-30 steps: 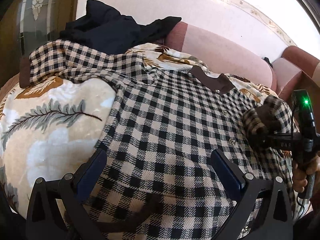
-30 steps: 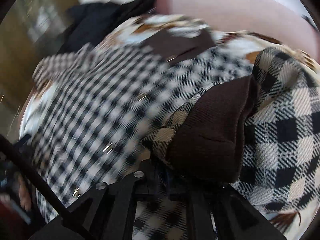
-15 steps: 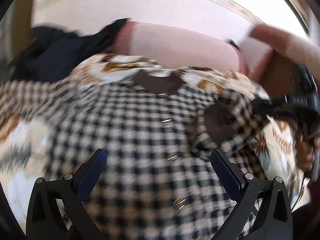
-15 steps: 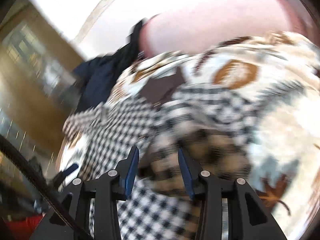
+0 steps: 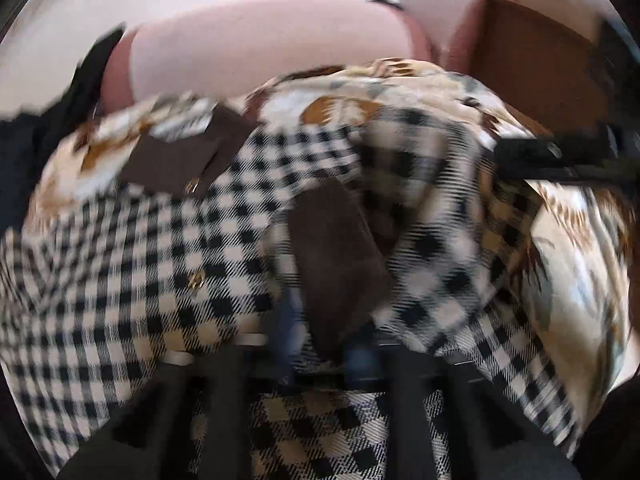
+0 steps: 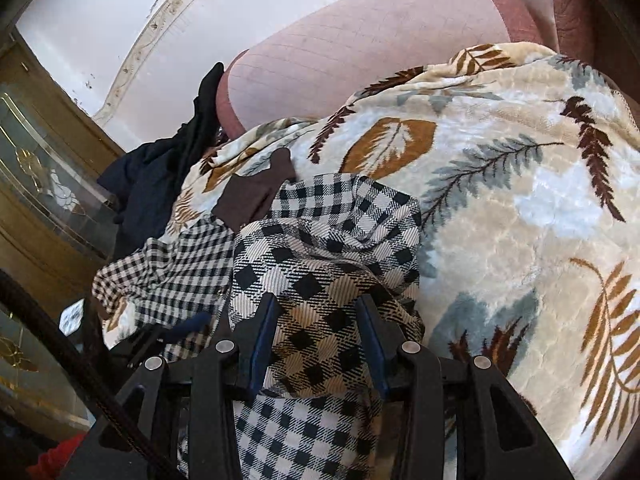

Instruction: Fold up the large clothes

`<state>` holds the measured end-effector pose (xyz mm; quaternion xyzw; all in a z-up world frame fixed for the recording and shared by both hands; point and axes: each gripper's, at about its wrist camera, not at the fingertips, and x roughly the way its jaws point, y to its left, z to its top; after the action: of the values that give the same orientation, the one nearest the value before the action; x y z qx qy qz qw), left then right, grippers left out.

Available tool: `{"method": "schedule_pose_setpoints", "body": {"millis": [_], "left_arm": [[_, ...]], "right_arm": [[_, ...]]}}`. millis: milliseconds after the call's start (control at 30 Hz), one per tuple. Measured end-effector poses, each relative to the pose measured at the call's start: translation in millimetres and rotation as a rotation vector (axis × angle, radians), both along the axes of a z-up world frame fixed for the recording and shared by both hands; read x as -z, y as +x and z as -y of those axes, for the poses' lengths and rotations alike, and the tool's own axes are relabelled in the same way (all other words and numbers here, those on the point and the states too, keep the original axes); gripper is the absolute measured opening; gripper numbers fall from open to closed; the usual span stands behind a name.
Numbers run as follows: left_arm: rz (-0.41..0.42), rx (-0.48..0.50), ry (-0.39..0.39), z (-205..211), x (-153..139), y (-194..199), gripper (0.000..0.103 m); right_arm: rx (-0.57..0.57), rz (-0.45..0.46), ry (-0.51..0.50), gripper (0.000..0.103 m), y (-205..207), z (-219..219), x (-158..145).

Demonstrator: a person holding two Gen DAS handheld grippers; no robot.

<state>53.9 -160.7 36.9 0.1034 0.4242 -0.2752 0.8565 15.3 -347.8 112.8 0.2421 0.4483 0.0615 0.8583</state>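
A black-and-cream checked shirt with a brown collar lies on a leaf-print blanket. In the left wrist view, which is blurred, my left gripper is shut on the brown cuff of the shirt's sleeve. My right gripper has its jaws apart, and the folded sleeve cloth lies loose between the blue pads. The right gripper also shows at the right edge of the left wrist view. The shirt shows in the right wrist view with its collar.
The blanket covers a pink sofa with a rounded backrest. Dark navy clothes are piled at the sofa's left end. A brown cabinet with glass panels stands further left. A white wall is behind.
My right gripper let go of the cuffed sleeve and opened. My left gripper moved right to the sleeve and closed on its brown cuff. The sleeve now lies folded over the shirt body.
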Motion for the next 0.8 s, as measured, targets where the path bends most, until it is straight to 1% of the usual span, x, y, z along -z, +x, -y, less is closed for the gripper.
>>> {"method": "schedule_pose_setpoints", "body": {"millis": [33, 167, 300, 400, 433, 533, 600, 667, 733, 800], "left_arm": [[-0.014, -0.03, -0.033, -8, -2, 4, 0.011], [-0.027, -0.137, -0.099, -50, -16, 17, 0.009], [-0.002, -0.284, -0.17, -110, -41, 33, 0.009], [0.0, -0.38, -0.206, -162, -48, 46, 0.009], [-0.002, -0.415, -0.209, -181, -47, 51, 0.009], [-0.007, -0.494, -0.212, -221, -38, 58, 0.009], [-0.031, -0.534, -0.23, -244, -27, 63, 0.009], [-0.045, -0.559, -0.239, -258, -17, 67, 0.007], [-0.063, -0.573, -0.237, -267, -10, 71, 0.007], [-0.086, -0.583, -0.273, -276, -8, 75, 0.007]], "right_arm": [[0.002, 0.001, -0.008, 0.044, 0, -1, 0], [0.026, 0.02, -0.037, 0.044, 1, -3, -2], [0.063, 0.041, -0.04, 0.044, 1, -2, -5], [0.063, 0.036, -0.041, 0.044, 4, -8, -4], [0.055, 0.03, -0.046, 0.044, 6, -12, -2], [0.02, 0.01, -0.068, 0.044, 13, -29, 5], [-0.011, -0.004, -0.091, 0.044, 20, -44, 11], [-0.047, -0.015, -0.127, 0.044, 27, -63, 18], [-0.075, -0.022, -0.15, 0.044, 32, -78, 22], [-0.101, -0.028, -0.19, 0.044, 38, -95, 28]]}}
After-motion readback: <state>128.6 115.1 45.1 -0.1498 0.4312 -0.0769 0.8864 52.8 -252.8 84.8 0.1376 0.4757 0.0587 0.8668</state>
